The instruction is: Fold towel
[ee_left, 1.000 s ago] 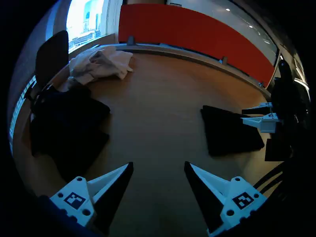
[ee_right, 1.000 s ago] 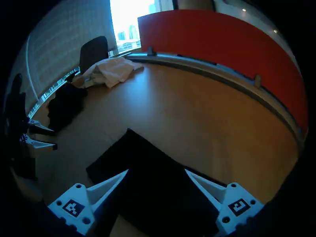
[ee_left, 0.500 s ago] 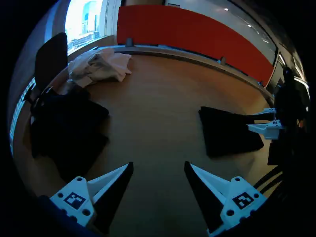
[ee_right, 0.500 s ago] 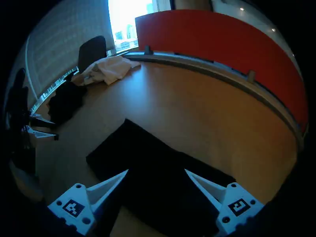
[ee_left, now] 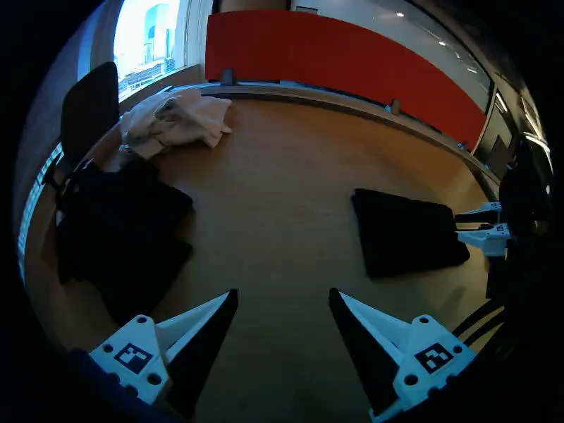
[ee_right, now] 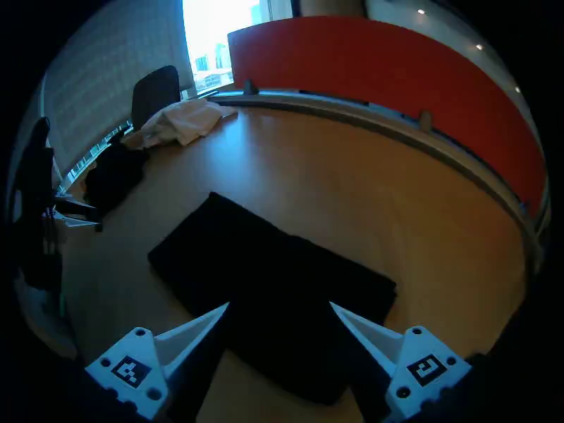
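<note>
right gripper (ee_right: 280,310): hovers over the near end of the flat black folded towel (ee_right: 271,282), fingers (ee_right: 187,337) wide apart, empty
left gripper (ee_left: 282,299): over bare wooden table (ee_left: 282,176), fingers apart too
towel axis: far-left to near-right

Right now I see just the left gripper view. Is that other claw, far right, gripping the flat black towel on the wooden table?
Observer: No. The right gripper view shows the right claw with its fingers wide apart over the flat black towel, pinching nothing.
Operator: Is the towel tidy from there?
Observer: It lies as one flat oblong on the wooden table, its near edge passing behind that claw's fingers.
Operator: And where's my claw?
Observer: The left claw shows at the far left, apart from the towel, by the heap of black cloth.
</note>
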